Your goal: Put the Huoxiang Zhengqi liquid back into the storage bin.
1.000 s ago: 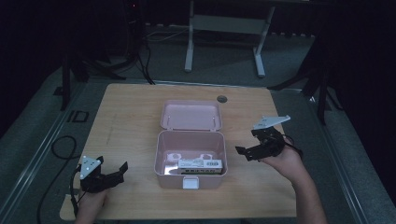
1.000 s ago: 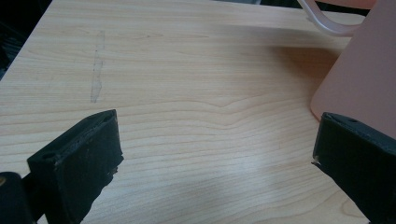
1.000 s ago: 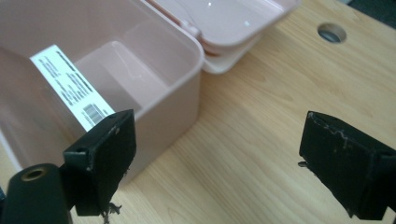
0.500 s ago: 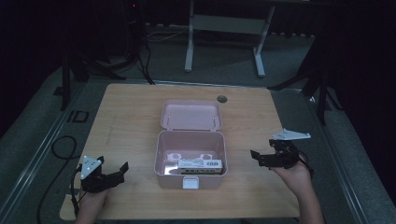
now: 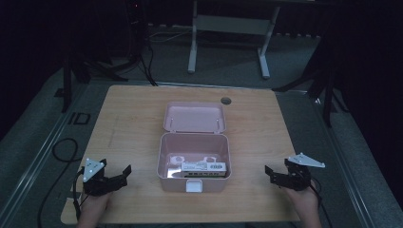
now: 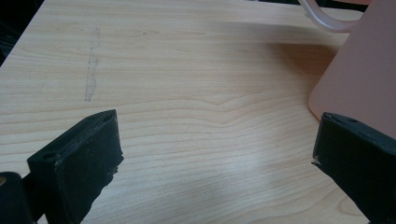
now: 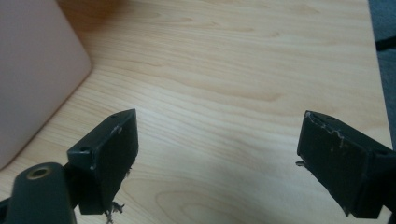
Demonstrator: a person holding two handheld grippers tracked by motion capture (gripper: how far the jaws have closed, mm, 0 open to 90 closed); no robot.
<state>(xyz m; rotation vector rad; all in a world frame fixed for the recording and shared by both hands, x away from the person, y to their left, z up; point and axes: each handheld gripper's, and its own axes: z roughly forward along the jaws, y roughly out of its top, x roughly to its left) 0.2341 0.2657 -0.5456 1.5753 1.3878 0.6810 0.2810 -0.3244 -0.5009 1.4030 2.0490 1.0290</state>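
Both grippers sat low on the wooden table [image 5: 133, 118], the left gripper [image 5: 124, 173] and the right gripper [image 5: 269, 173] each with jaws spread wide and holding nothing, flanking the pink box [image 5: 194, 164], which stood mid-table with its lid [image 5: 194, 117] thrown back and a white packet [image 5: 204, 167] lying inside. It read as a pause between steps, hands parked well apart from the box. Next move, likely: one gripper reaches in over the rim for that packet, or back to the lid to swing it shut

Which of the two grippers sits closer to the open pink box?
The left gripper: its jaw tips lie a short way off the pink box. The right gripper rests farther out, near the table's right edge. Both are open and empty.
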